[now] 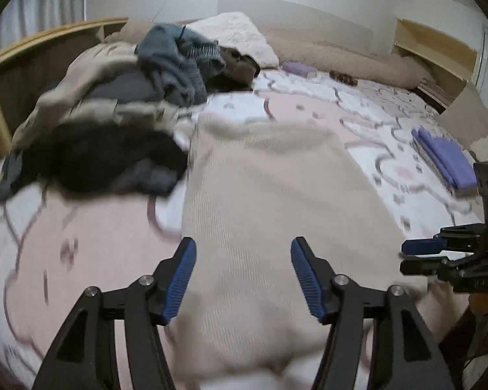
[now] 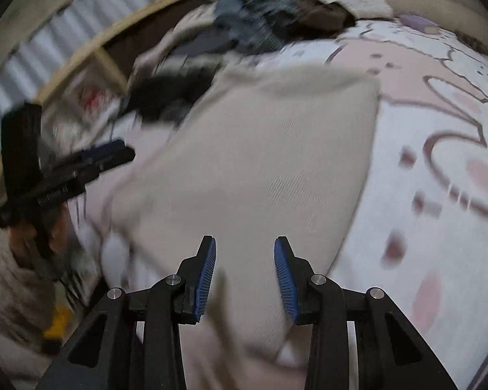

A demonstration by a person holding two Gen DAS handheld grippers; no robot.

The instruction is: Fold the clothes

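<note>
- On a bed [image 1: 416, 195] with a pink-and-white patterned cover, we have a beige knit garment [image 1: 260, 188] spread flat in front of us, already narrowed to a long panel. It lies just beside a heap of unfolded clothes [image 1: 114, 120].
- Our left gripper [image 1: 243, 279] hangs over the garment's near end. Its jaws stand well apart with nothing between the blue pads.
- Our right gripper [image 2: 245, 279] hovers over the same near end, jaws parted more narrowly. The cloth lies below them and the pads do not press on it.
- We judge the fold to be between grips. The next move calls for both tools to pinch the near hem at its two corners and carry it toward the far edge.
- No basket or bin shows. A folded purple stack [image 1: 445, 159] rests on the cover to the right, well apart from the heap.
- A wooden shelf unit [image 1: 3, 74] runs along the far side. Blur hides its contents.
</note>
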